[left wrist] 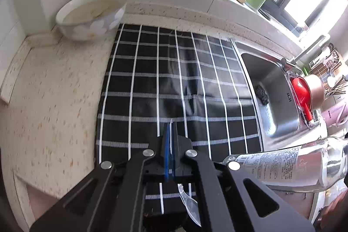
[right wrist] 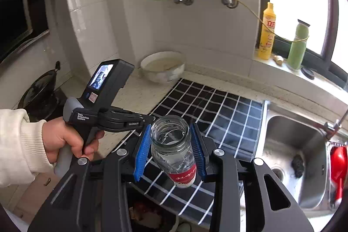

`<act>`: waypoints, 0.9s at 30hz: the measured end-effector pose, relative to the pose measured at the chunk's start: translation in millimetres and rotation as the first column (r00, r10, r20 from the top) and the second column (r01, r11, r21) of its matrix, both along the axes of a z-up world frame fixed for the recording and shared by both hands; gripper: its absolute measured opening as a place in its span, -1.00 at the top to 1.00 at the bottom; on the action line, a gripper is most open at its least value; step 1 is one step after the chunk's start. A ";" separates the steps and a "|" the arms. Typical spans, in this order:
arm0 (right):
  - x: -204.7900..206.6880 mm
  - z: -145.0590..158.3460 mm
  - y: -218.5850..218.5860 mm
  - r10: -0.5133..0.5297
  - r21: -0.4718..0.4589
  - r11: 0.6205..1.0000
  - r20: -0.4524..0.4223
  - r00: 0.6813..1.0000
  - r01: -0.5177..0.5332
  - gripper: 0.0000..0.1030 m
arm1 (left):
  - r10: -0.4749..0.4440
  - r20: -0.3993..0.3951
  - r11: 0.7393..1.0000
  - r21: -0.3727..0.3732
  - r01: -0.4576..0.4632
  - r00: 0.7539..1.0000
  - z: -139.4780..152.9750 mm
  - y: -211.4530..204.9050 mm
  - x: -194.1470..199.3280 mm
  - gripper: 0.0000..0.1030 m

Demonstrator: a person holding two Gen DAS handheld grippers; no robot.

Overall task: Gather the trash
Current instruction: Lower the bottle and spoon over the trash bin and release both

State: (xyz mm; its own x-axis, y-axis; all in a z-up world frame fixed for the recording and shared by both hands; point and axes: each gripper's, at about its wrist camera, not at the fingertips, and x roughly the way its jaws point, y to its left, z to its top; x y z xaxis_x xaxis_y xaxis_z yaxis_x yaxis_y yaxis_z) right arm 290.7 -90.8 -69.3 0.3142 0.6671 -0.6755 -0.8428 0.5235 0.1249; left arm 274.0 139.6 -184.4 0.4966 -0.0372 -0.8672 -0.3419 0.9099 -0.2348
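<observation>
Clamped between the blue pads of the right gripper (right wrist: 171,151), a clear glass bottle (right wrist: 174,151) with a red label is riding neck-forward above the checked cloth (right wrist: 219,114) on the counter (right wrist: 130,92); its mouth is uncapped and it is looking empty, though glare is making that uncertain. The left gripper (left wrist: 170,145), carried by a hand (right wrist: 69,140) in a cream sleeve, is keeping its fingers pressed together on a thin pale strip, apparently the handle of the clear plastic spoon (left wrist: 191,208) hanging below — the contact itself is hidden. Risks, as judged: smooth glass is sitting slightly askew between the pads, so a jolt could be letting it slide out and shatter on the counter or in the steel sink (right wrist: 293,166); the spoon's narrow hold could be slipping likewise. A bin (right wrist: 148,216) below the counter edge is showing mixed scraps. The patterned bowl (left wrist: 91,16) by the wall is holding a pale liquid. The sink is containing a dark scourer (right wrist: 298,164).
</observation>
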 end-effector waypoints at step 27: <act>-143.8 -88.4 1.8 0.073 -0.121 0.989 -0.132 0.989 -0.089 0.34 | 0.092 -0.086 0.991 -0.086 -0.099 0.992 -113.3 -18.2 -175.3 0.99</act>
State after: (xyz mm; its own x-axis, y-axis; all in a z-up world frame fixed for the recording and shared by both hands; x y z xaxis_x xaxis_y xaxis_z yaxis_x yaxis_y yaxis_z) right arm 146.9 -89.0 -157.7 0.1688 0.5939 -0.7866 -0.8648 0.4721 0.1708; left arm 98.7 121.5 -297.7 0.4293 -0.0723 -0.9003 -0.4477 0.8487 -0.2817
